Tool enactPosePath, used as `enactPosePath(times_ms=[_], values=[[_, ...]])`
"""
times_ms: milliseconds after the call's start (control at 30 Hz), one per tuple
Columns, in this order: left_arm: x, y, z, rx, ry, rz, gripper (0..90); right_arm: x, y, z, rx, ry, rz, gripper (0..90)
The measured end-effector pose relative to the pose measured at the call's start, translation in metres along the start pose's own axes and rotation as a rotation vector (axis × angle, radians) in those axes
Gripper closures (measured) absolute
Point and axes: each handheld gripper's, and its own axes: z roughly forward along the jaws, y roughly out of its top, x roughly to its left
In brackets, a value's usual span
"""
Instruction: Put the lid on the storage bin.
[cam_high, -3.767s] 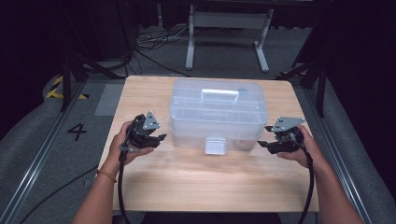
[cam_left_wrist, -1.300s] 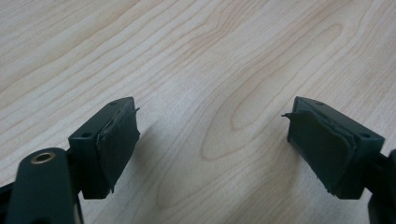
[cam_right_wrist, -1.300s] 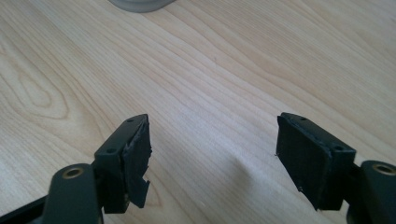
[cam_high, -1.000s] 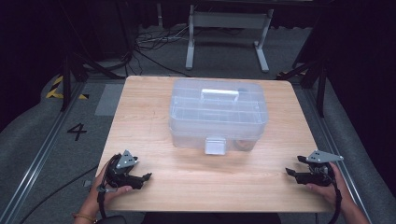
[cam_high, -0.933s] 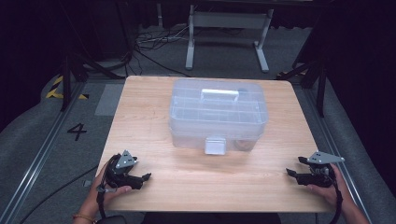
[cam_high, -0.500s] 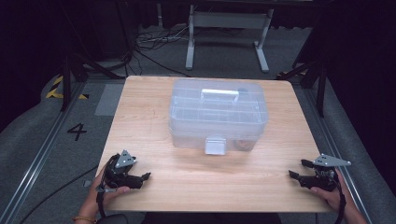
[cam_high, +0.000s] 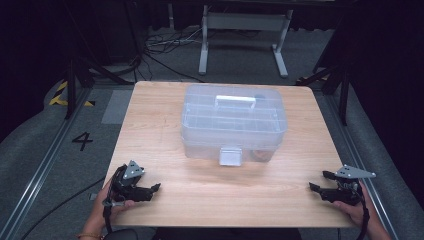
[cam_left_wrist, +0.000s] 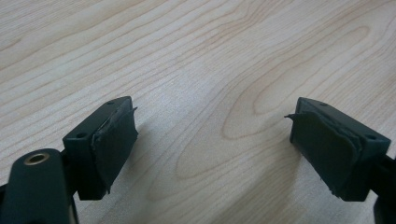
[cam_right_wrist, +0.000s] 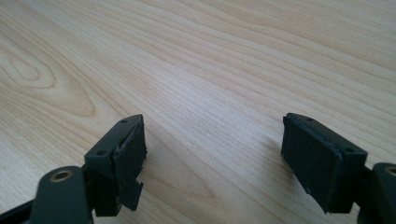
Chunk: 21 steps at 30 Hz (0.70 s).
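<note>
Clear plastic lidded storage box (cam_high: 234, 124) with a white handle sits shut at the centre of the high view, on the light wooden table (cam_high: 165, 135).
Its contents are blurred behind the cloudy walls and cannot be made out. The person's forearms are cut off by the bottom edge. Left black two-jaw gripper (cam_high: 153, 189) lies low at the lower left, right black two-jaw gripper (cam_high: 318, 182) at the lower right, both well apart from the box, pointing inward; each has its jaws spread wide with bare wood between them.
</note>
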Motion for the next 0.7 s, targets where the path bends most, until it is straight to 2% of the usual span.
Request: enactPosePath(times_ms=[700], values=[[-0.0005, 0.0021, 0.0022, 0.003, 0.016, -0.016, 12.4, 0.0001, 0.0001, 0.0000, 0.001, -0.001, 0.003, 22.1]])
